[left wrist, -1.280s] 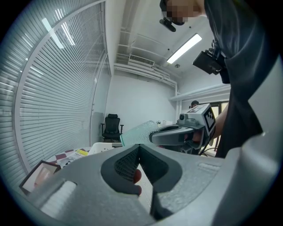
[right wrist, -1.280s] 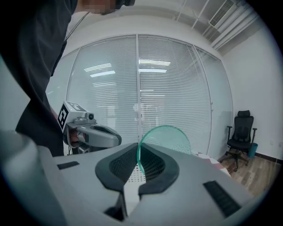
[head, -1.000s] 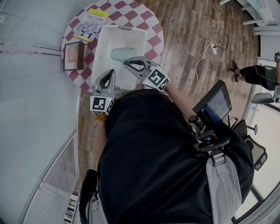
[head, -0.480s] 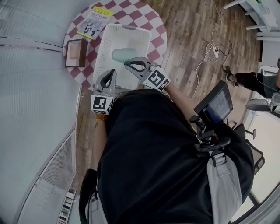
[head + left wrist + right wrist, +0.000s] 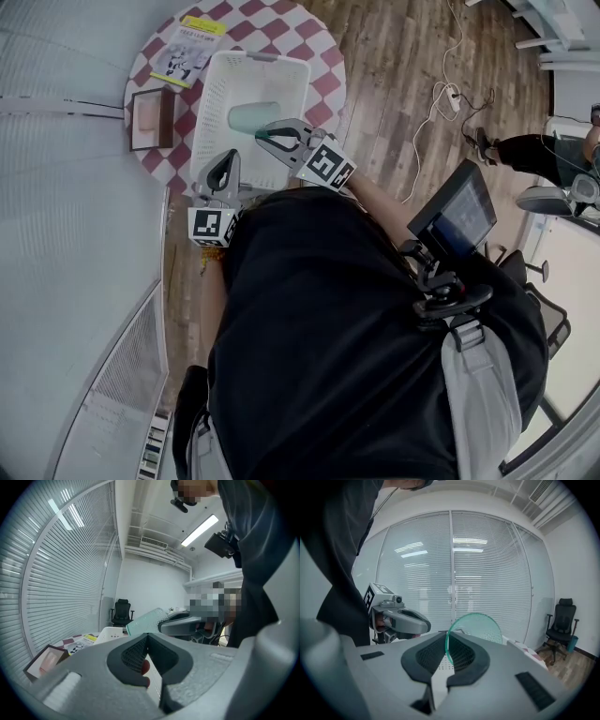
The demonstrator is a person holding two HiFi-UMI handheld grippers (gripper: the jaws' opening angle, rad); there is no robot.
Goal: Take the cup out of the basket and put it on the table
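Observation:
A translucent green cup hangs on its side over the inside of the white basket on the round checkered table. My right gripper is shut on the cup's rim. In the right gripper view the rim of the cup runs between the pads of the right gripper. My left gripper is shut and holds nothing, at the basket's near left corner. In the left gripper view, the cup shows above the basket, beyond the closed tips of the left gripper.
A brown framed box and a yellow-topped booklet lie on the table left of the basket. Window blinds run along the left. Wooden floor with a white cable lies to the right, and a black office chair stands beyond.
The head view has shifted a little. Both grippers and the cup keep nearly the same places relative to the basket.

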